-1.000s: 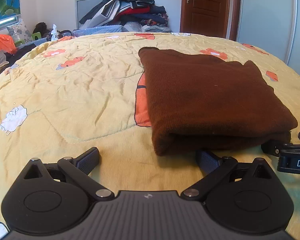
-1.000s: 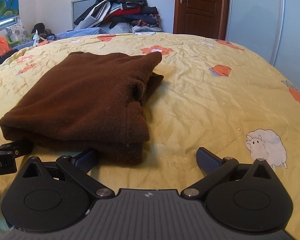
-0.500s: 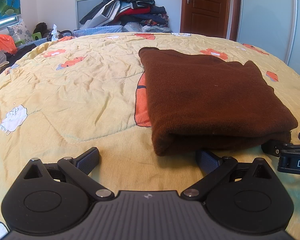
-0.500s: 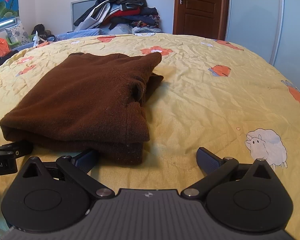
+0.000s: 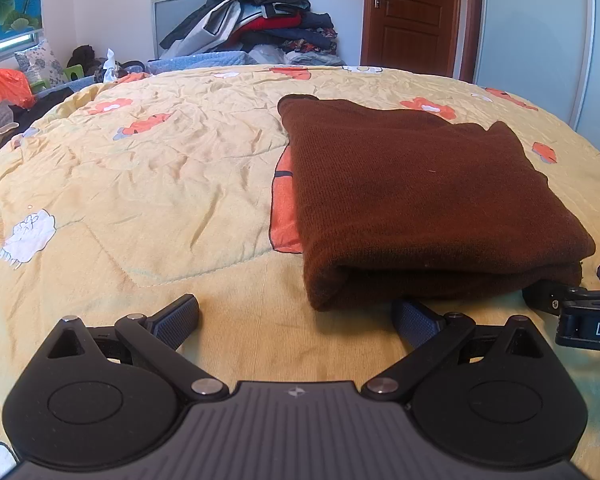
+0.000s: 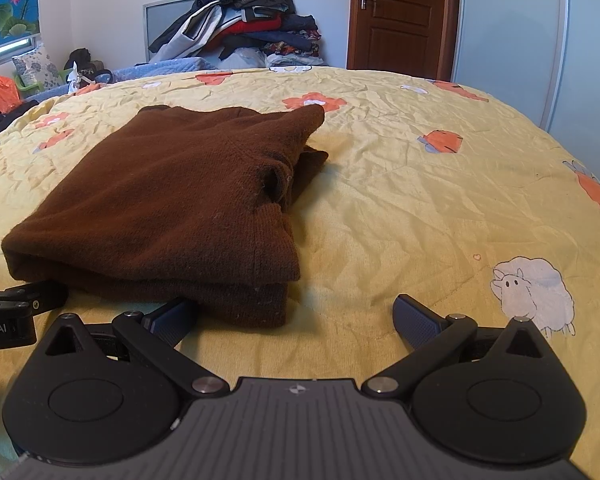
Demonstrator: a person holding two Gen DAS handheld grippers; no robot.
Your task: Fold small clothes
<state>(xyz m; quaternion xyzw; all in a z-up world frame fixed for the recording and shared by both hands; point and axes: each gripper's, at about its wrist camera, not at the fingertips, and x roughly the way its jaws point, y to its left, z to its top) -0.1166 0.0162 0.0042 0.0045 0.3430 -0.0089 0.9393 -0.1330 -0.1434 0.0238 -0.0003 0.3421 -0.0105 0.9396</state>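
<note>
1. Left wrist view: the left gripper rests low over the yellow bedspread with its jaws spread wide and nothing between them. One brown knit garment lies folded into a thick rectangle at about 1 o'clock; its near-left corner sits just beside the right-hand fingertip — I cannot tell whether they touch.

2. Change in this view: against the frames from a second and half a second ago, nothing has moved; garment and jaws sit the same. I judge that the fold is finished and the grippers are merely pausing.

3. Right wrist view: the right gripper is likewise spread wide and empty. The same garment lies at 11 o'clock, its near edge overlapping the left-hand fingertip, so that pad seems tucked against or under the fabric. A collar or cuff opening shows on the garment's right side.

4. Change here: none either — the layers are settled, not held.

5. Count: one garment to fold, two grippers, each with two fingers. A heap of clothes sits at 12 o'clock beyond the bed — too tangled to count. One wooden door stands behind.
</note>
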